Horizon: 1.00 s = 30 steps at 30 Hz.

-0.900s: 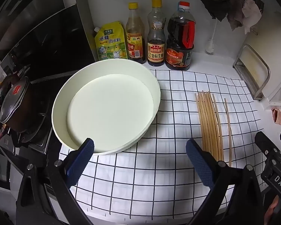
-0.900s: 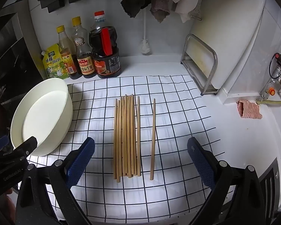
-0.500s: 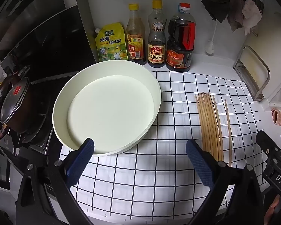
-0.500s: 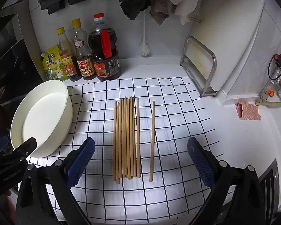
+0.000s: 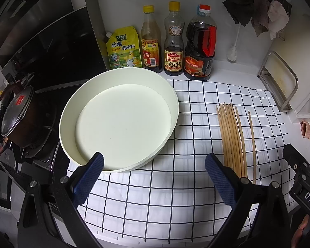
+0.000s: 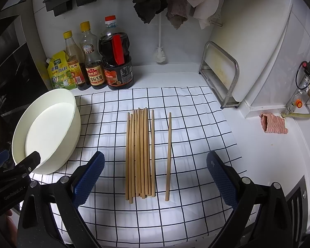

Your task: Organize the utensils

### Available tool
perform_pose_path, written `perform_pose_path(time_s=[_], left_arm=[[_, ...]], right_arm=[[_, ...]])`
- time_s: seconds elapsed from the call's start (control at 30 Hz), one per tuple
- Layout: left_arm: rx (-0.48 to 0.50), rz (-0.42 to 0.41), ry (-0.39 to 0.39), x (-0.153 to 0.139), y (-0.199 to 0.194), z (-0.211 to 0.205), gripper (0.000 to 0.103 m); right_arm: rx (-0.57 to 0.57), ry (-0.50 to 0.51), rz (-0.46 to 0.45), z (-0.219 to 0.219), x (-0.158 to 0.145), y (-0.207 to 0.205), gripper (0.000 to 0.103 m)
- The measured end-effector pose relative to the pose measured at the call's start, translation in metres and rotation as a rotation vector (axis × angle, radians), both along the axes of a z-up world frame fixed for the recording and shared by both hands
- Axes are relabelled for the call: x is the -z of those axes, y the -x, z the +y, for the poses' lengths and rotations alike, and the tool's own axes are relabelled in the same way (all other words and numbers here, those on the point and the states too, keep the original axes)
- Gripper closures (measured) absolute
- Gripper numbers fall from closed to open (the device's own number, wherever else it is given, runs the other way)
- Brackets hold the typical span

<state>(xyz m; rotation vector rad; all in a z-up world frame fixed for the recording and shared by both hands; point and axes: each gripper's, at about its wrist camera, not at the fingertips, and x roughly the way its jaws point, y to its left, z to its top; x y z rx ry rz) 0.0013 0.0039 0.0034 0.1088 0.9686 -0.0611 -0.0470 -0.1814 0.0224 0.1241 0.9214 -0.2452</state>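
1. None of the slender wooden chopsticks (image 6: 141,153) has left the white cloth with the black grid (image 6: 188,217) yet, so I judge the organizing barely begun.
2. Most of them lie side by side in a tight bundle, roughly parallel and touching; one single wooden chopstick (image 6: 168,157) lies apart on the bundle's right side, near but not touching.
3. My right gripper (image 6: 155,177) hangs over the near ends of the chopsticks with its blue ridged pads (image 6: 88,177) spread wide, bundle and stray stick both between them in view, and nothing held.
4. My left gripper (image 5: 153,181) is likewise spread wide and empty, hovering by the near rim of the round cream-white shallow basin (image 5: 72,111), which sits on the left edge of the cloth with nothing inside.
5. The basin looks like the likely destination, though I cannot be sure of that.
6. Everything is left: gather the stray stick, grasp the bundle, and move it all to its place. Thin round sticks may roll or fan out when pinched.
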Motion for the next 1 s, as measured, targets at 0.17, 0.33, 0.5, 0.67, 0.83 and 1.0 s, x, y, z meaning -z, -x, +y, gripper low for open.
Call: perform_pose_path(time_s=[0.17,0.33,0.5,0.67,0.83,1.0], left_arm=[[0.000,-0.001,0.000,-0.0007,0.0001,0.0007,0.006],[0.000,-0.001,0.000,-0.0008,-0.0002,0.0005,0.006],[0.000,-0.002,0.000,-0.0018,0.0005,0.0015,0.006],[0.001,-0.001,-0.001,-0.0017,0.0001,0.0013,0.006],[0.001,-0.001,-0.001,-0.0015,0.0002,0.0008,0.006],[0.001,-0.003,0.000,-0.0036,0.0008,0.0023,0.006]], right_arm=[[-0.001,0.002,-0.001,0.0003,-0.0004,0.0005,0.008],[0.000,0.001,-0.002,0.0003,-0.0015,0.0008,0.008],[-0.002,0.002,-0.003,0.0015,-0.0025,0.0013,0.008],[-0.002,0.002,-0.003,0.0015,-0.0033,0.0010,0.008],[-0.008,0.001,-0.004,0.0022,-0.0048,0.0009,0.008],[-0.008,-0.002,-0.005,0.0027,-0.0042,0.0018,0.008]])
